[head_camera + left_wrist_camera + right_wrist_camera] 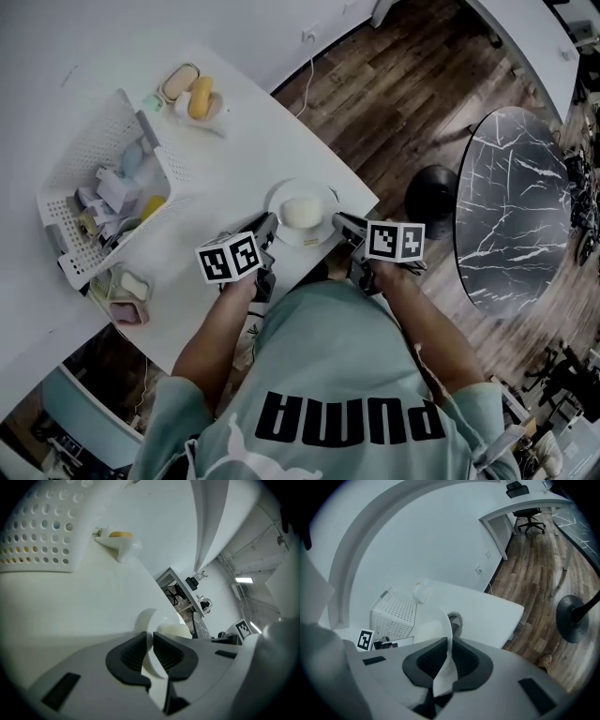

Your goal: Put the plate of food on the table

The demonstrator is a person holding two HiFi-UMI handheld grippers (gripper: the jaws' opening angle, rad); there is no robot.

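A white plate [278,202] with a pale round bun [302,213] on it is near the front right corner of the white table [230,159]. My left gripper [268,232] is shut on the plate's near-left rim, and my right gripper [343,225] is shut on its right rim. In the left gripper view the plate's rim [153,660] runs between the two dark pads [132,654], with the bun [176,631] beyond. The right gripper view shows the rim [446,660] pinched between the pads [463,660]. Whether the plate rests on the table or hangs just above it I cannot tell.
A white perforated basket [89,150] with several small items stands on the table's left. A small dish with a yellow piece [199,99] lies at the back, and another small dish [128,298] at the front left edge. A round black marble table [514,206] stands to the right over wooden floor [394,103].
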